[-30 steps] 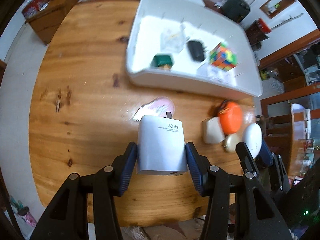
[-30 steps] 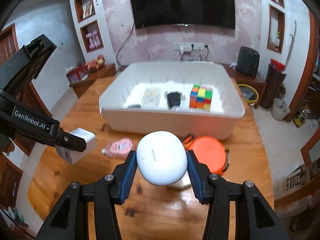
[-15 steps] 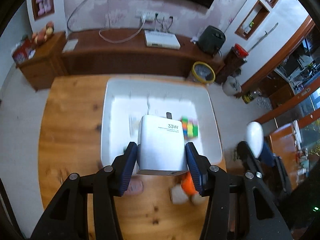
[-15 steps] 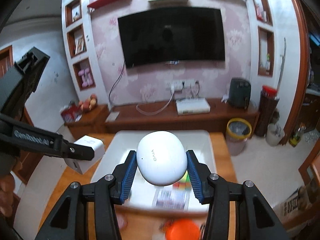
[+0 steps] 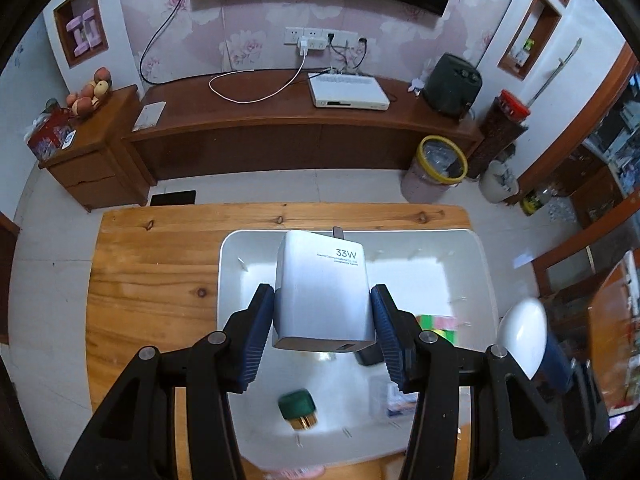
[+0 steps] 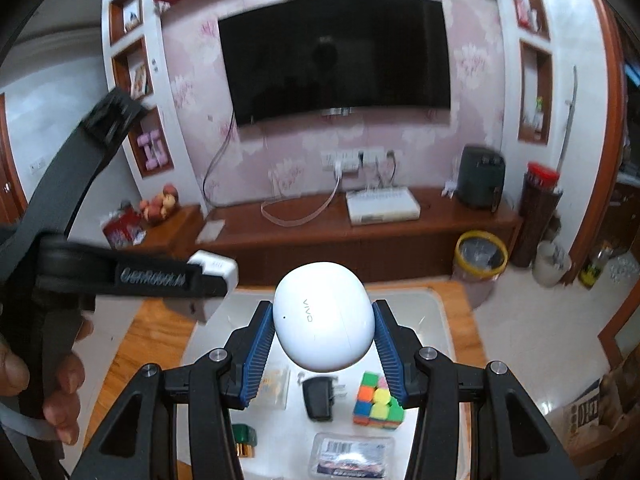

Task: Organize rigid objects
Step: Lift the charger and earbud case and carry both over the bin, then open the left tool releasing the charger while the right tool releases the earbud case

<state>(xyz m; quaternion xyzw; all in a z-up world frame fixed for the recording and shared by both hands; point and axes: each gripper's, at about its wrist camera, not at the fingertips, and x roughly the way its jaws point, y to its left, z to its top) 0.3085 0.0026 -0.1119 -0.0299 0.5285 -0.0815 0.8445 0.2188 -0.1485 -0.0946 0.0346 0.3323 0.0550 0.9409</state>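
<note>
Above the white bin (image 5: 478,264), left gripper (image 5: 322,334) clamps charger (image 5: 322,292) — prongs pointing away.

A home living room is shown: a wall-mounted television (image 6: 334,58) at twelve o'clock on floral wallpaper, a low wooden media cabinet (image 5: 280,128) beneath, and recessed display niches (image 5: 82,26) at ten o'clock.

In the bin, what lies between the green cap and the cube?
A black adapter lies between the green cap and the cube on the bin floor, seen in the right wrist view.
</note>
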